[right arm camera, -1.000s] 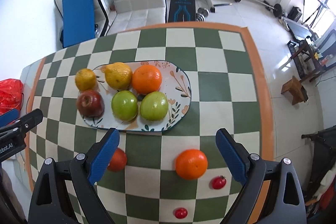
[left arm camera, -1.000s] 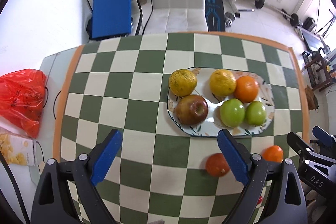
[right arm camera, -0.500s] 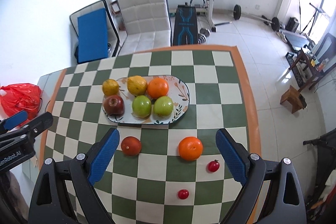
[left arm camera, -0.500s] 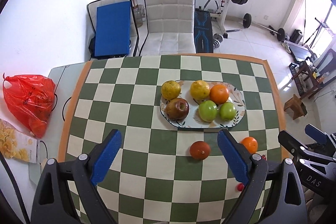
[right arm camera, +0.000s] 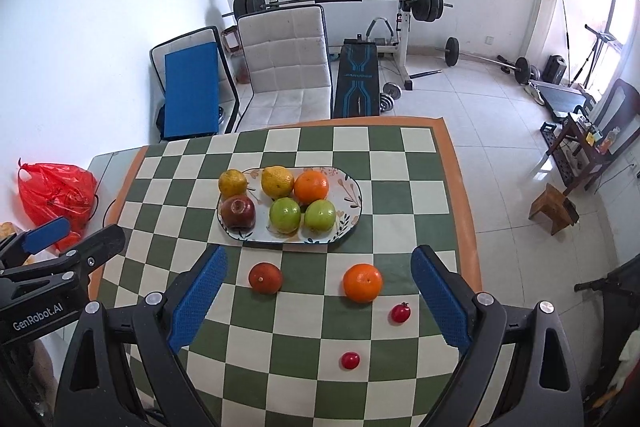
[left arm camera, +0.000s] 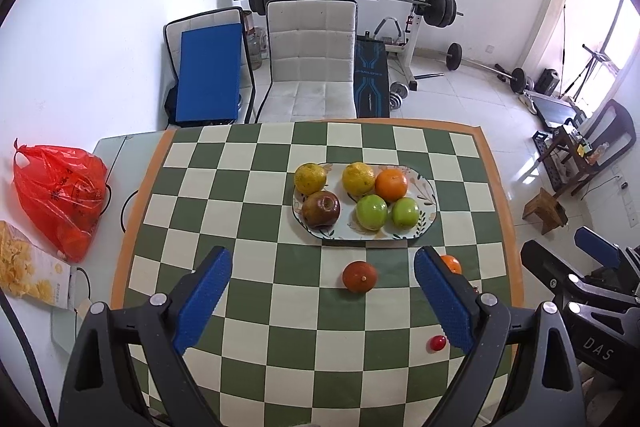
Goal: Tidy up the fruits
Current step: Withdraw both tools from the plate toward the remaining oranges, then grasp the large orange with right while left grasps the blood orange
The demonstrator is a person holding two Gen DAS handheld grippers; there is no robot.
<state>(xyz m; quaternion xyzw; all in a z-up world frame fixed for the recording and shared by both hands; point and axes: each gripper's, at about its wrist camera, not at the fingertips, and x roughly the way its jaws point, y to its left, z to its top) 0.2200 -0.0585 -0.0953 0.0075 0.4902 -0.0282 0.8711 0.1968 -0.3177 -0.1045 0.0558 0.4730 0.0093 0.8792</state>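
Observation:
An oval patterned plate (left arm camera: 427, 191) (right arm camera: 354, 193) on the checkered table holds two yellow citrus fruits, an orange (right arm camera: 311, 186), a dark red apple (left arm camera: 321, 209) (right arm camera: 238, 212) and two green apples (right arm camera: 285, 215). In front of it on the cloth lie a red-orange fruit (left arm camera: 359, 276) (right arm camera: 265, 278), a loose orange (right arm camera: 362, 282) and two small red tomatoes (right arm camera: 400, 312). My left gripper (left arm camera: 322, 299) hangs open high above the near table, empty. My right gripper (right arm camera: 318, 299) is open and empty too, over the loose fruits.
A red plastic bag (left arm camera: 60, 193) and a printed box (left arm camera: 30, 277) sit on the glass at the table's left edge. A white chair (left arm camera: 312, 63), a blue mat and a weight bench stand behind the table. A wooden stool (right arm camera: 554, 209) is on the floor at right.
Both grippers have risen and pulled back from the table, so the plate and loose fruits look smaller and farther. No fruit has moved. Both stay open.

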